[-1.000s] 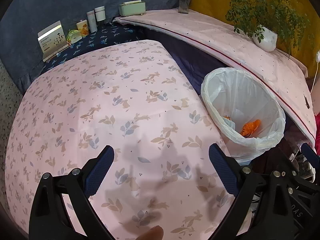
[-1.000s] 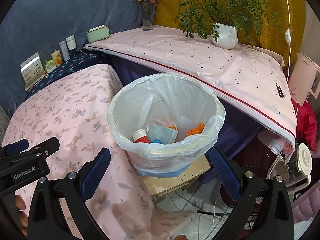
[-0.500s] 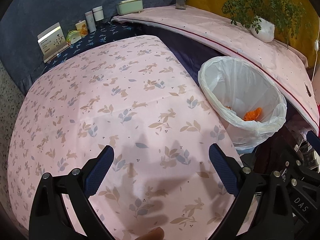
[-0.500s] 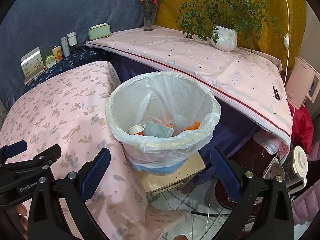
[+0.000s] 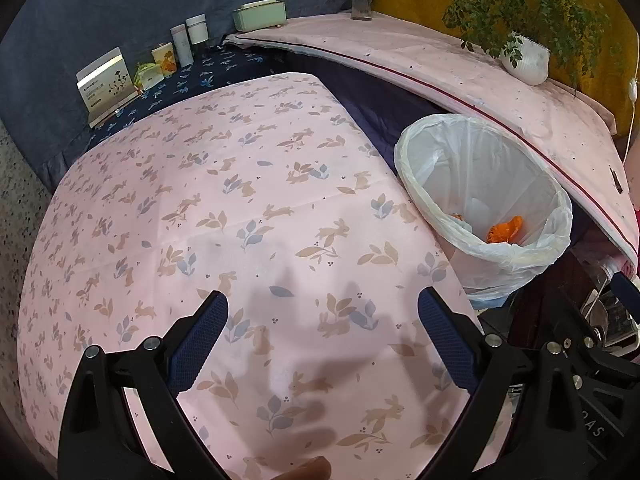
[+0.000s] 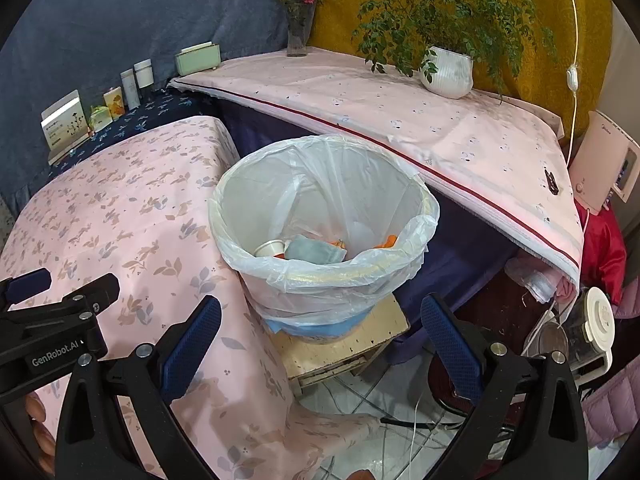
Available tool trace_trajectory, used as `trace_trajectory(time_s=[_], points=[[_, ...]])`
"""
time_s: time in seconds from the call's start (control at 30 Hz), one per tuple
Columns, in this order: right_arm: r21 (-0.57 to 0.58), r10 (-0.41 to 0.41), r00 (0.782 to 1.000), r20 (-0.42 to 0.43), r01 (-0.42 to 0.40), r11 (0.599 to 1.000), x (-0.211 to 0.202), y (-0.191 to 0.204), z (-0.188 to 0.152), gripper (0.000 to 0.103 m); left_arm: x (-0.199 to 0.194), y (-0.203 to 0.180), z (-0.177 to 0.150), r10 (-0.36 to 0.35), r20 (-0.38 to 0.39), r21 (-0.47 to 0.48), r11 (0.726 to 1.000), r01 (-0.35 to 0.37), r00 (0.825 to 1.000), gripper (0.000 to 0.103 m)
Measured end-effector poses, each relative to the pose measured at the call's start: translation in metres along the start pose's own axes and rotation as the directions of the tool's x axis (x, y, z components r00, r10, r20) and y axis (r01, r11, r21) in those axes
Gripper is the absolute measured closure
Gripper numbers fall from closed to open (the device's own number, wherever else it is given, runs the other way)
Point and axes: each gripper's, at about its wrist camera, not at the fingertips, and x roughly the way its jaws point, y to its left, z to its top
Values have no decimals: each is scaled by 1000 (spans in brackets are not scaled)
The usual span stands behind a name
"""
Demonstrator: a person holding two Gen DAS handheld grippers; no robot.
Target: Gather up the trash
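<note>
I'm looking at a lived-in home room, prob. a bedroom/living corner: rabbit-print pink tablecloth (image 5: 248, 208), lined trash bin (image 6: 324, 240) w/ household scraps, potted plant (image 6: 446, 72), flower vase (image 6: 298, 36), toiletry bottles (image 5: 182, 44) & a kettle (image 6: 588, 332) on the floor.
</note>
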Motion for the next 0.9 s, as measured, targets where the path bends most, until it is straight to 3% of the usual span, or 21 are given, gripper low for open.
trace_trajectory(time_s=[0.9], points=[[24, 13, 1000, -7, -13, 1000, 4, -1, -7, 6, 5, -1, -1, 13, -1, -14, 1000, -13, 1000, 12]])
